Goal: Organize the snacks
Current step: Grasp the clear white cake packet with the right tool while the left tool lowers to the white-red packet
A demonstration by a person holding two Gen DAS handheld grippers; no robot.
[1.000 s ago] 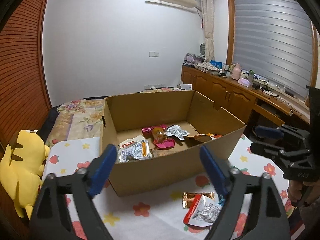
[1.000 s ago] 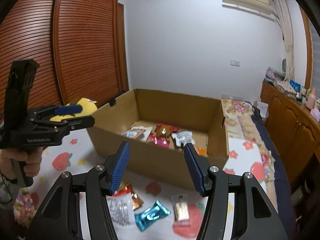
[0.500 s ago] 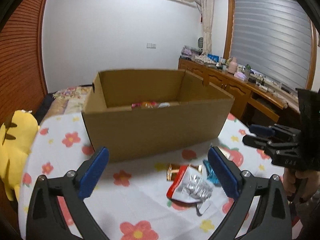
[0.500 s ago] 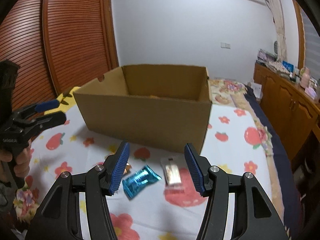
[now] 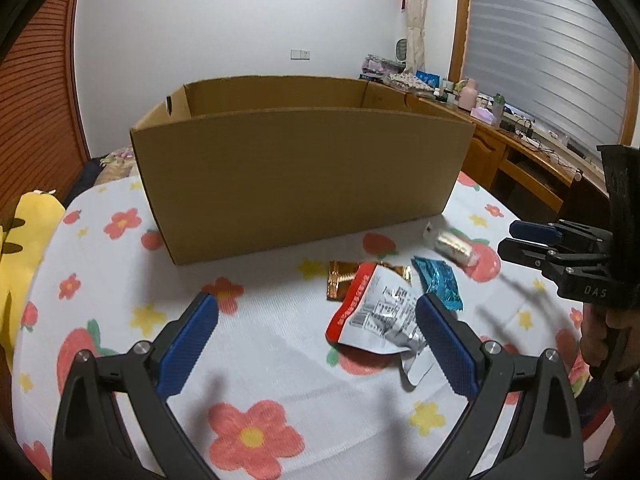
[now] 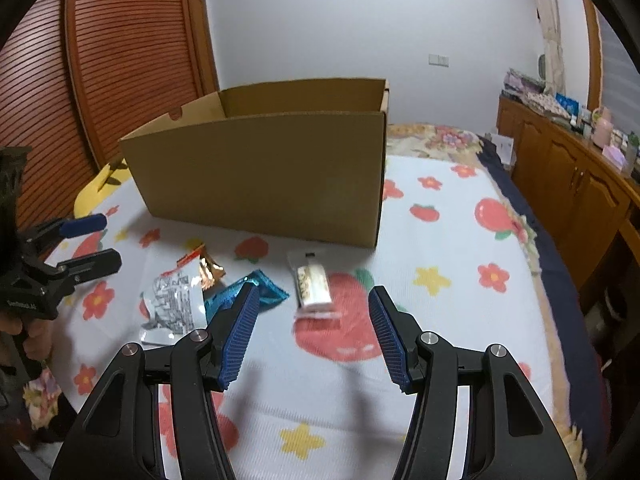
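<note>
Right wrist: clear snack packet (image 6: pixel 314 282) ahead of right gripper (image 6: pixel 312 334).

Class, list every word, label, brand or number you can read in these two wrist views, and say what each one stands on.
"DAS": on the right gripper, cut off at the picture's edge.
White lettering on the left gripper: too small to read.
Print on the red and white snack packet: too blurred to read.
Blue packet and clear-wrapped snack bar: no readable text.
</note>
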